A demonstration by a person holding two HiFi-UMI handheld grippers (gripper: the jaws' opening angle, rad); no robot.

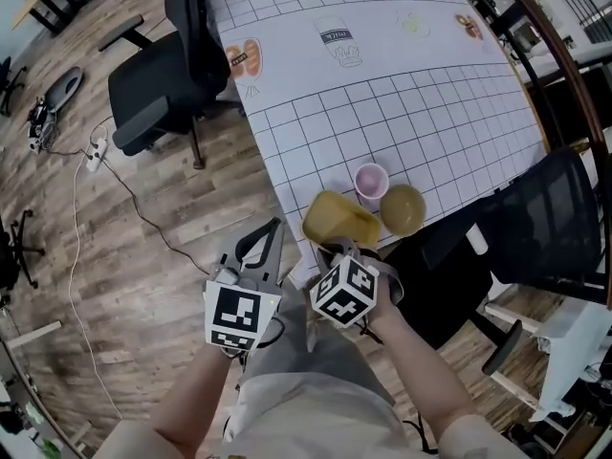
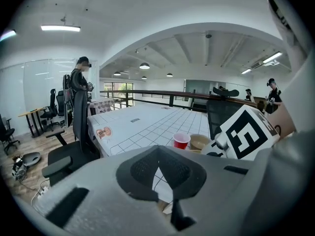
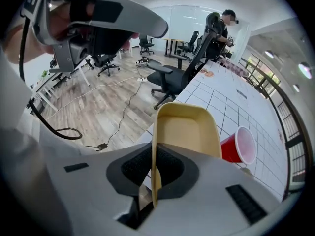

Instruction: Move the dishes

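The right tool (image 3: 153, 171) clamps the rim of the yellow dish (image 3: 189, 132) at the desk (image 1: 430, 113) edge beside 1 red cup (image 1: 371, 180), while the left tool (image 2: 158, 173) hangs with jaws together, empty.

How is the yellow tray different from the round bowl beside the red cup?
The tray is rectangular with rounded corners; the bowl is round. The tray is clamped by its rim in the right claw; the bowl sits untouched on the table, next to the cup. Both are yellowish.
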